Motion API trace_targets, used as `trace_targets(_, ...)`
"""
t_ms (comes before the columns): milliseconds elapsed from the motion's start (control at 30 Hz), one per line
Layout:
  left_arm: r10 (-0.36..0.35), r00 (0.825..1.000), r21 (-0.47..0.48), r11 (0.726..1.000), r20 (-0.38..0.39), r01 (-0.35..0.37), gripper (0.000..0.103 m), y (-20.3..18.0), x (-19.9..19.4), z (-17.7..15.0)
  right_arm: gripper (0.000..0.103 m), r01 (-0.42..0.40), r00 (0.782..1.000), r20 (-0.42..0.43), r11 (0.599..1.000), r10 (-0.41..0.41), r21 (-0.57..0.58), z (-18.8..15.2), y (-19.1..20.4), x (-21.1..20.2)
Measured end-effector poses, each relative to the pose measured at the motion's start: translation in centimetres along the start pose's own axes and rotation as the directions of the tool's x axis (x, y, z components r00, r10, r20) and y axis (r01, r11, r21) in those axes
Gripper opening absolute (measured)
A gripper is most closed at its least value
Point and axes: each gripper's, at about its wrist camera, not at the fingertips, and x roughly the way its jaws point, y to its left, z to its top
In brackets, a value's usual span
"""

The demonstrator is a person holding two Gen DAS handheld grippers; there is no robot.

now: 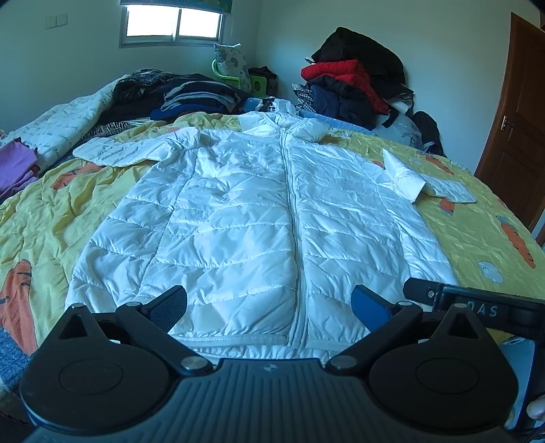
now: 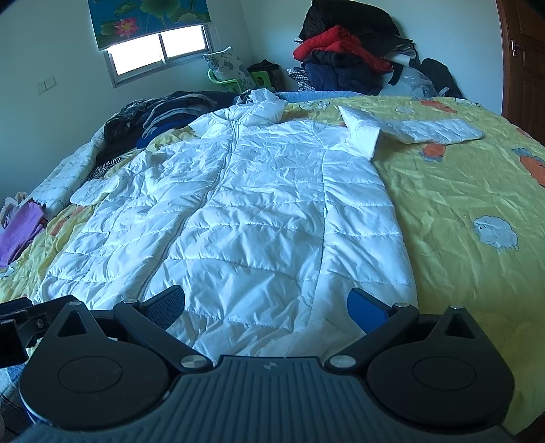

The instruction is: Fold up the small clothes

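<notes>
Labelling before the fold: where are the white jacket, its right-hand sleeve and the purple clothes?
white jacket (image 1: 238, 218): left wrist view, front panel.
sleeve (image 2: 425, 131): right wrist view, mid-sleeve.
purple clothes (image 1: 15, 165): left wrist view, top layer.

Bedroom: pale walls (image 1: 442, 51) taking daylight from a sliding window (image 2: 160, 51) under a lotus-print blind (image 2: 146, 20), a brown wooden door (image 1: 511, 112) standing at right, a bed lying under a yellow cartoon-print cover (image 2: 460, 191), a green chair (image 1: 235, 80) sitting in the corner.
</notes>
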Motion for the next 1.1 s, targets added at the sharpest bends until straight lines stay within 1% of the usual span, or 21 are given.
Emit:
trace_targets(100, -0.009, 1.0, 0.032, 0.999, -0.006, 0.009, 0.103, -0.2, 0.6, 0.4, 0.103, -0.022, 1.0, 0.013, 1.0, 0.022, -0.001, 0.9, -0.2, 0.3)
trace_targets(167, 0.016, 1.0, 0.066, 0.998, 0.016, -0.017, 0.103, -0.6, 1.1, 0.9, 0.103, -0.013, 0.999, 0.045, 0.999, 0.015, -0.032, 1.7, -0.4, 0.7)
trace_targets(233, 0.039, 0.999, 0.09, 0.995, 0.038, -0.042, 0.103, -0.8, 1.6, 1.6, 0.103, 0.012, 0.997, 0.076, 0.998, -0.007, -0.06, 2.7, -0.8, 1.5)
trace_targets(300, 0.046, 0.998, 0.102, 0.994, 0.046, -0.05, 0.103, -0.6, 2.3, 2.4, 0.103, 0.029, 0.997, 0.078, 0.998, -0.024, -0.057, 4.0, -1.5, 2.7)
trace_targets(367, 0.059, 0.997, 0.107, 0.992, 0.043, -0.063, 0.103, -0.4, 3.5, 3.4, 0.103, 0.02, 0.998, 0.059, 0.999, -0.018, -0.03, 5.4, -2.7, 4.1)
trace_targets(467, 0.092, 0.995, 0.093, 0.991, 0.026, -0.094, 0.103, 0.1, 5.8, 5.1, 0.103, -0.008, 1.0, 0.028, 1.0, 0.007, 0.013, 7.7, -4.1, 6.0)
trace_targets(567, 0.107, 0.994, 0.065, 0.992, 0.008, -0.107, 0.103, 0.6, 8.6, 6.9, 0.103, -0.074, 0.997, 0.019, 0.997, 0.073, 0.035, 10.5, -5.3, 7.8)
trace_targets(667, 0.124, 0.992, 0.055, 0.991, 0.001, -0.124, 0.103, 0.9, 11.8, 8.4, 0.103, -0.145, 0.989, 0.03, 0.988, 0.144, 0.045, 13.9, -6.0, 9.7)
trace_targets(733, 0.125, 0.992, 0.047, 0.991, -0.018, -0.124, 0.103, 1.2, 14.3, 9.4, 0.103, -0.233, 0.972, 0.037, 0.969, 0.231, 0.081, 16.5, -6.8, 11.3)
trace_targets(767, 0.128, 0.991, 0.042, 0.991, -0.03, -0.127, 0.103, 1.3, 15.5, 9.9, 0.103, -0.279, 0.96, 0.045, 0.954, 0.276, 0.107, 17.9, -7.3, 12.3)
trace_targets(833, 0.127, 0.991, 0.032, 0.992, -0.042, -0.125, 0.103, 1.6, 17.9, 10.7, 0.103, -0.376, 0.926, 0.048, 0.913, 0.374, 0.158, 21.0, -8.3, 15.0)
trace_targets(900, 0.127, 0.991, 0.02, 0.992, -0.041, -0.127, 0.103, 1.9, 20.2, 11.6, 0.103, -0.453, 0.889, 0.038, 0.866, 0.456, 0.213, 24.3, -9.3, 18.2)
trace_targets(933, 0.125, 0.992, 0.013, 0.992, -0.033, -0.124, 0.103, 2.1, 21.2, 12.0, 0.103, -0.479, 0.873, 0.033, 0.844, 0.486, 0.24, 25.9, -9.7, 19.9)
trace_targets(1000, 0.132, 0.991, -0.008, 0.991, -0.025, -0.132, 0.103, 2.6, 23.4, 12.4, 0.103, -0.508, 0.851, 0.025, 0.812, 0.524, 0.289, 29.0, -10.3, 23.6)
trace_targets(1033, 0.136, 0.99, -0.021, 0.99, -0.02, -0.137, 0.103, 3.0, 24.4, 12.5, 0.102, -0.515, 0.845, 0.021, 0.8, 0.535, 0.308, 30.4, -10.6, 25.5)
trace_targets(1100, 0.153, 0.988, -0.048, 0.987, -0.023, -0.154, 0.103, 3.6, 26.3, 12.2, 0.102, -0.504, 0.847, 0.018, 0.791, 0.532, 0.346, 33.0, -11.0, 29.5)
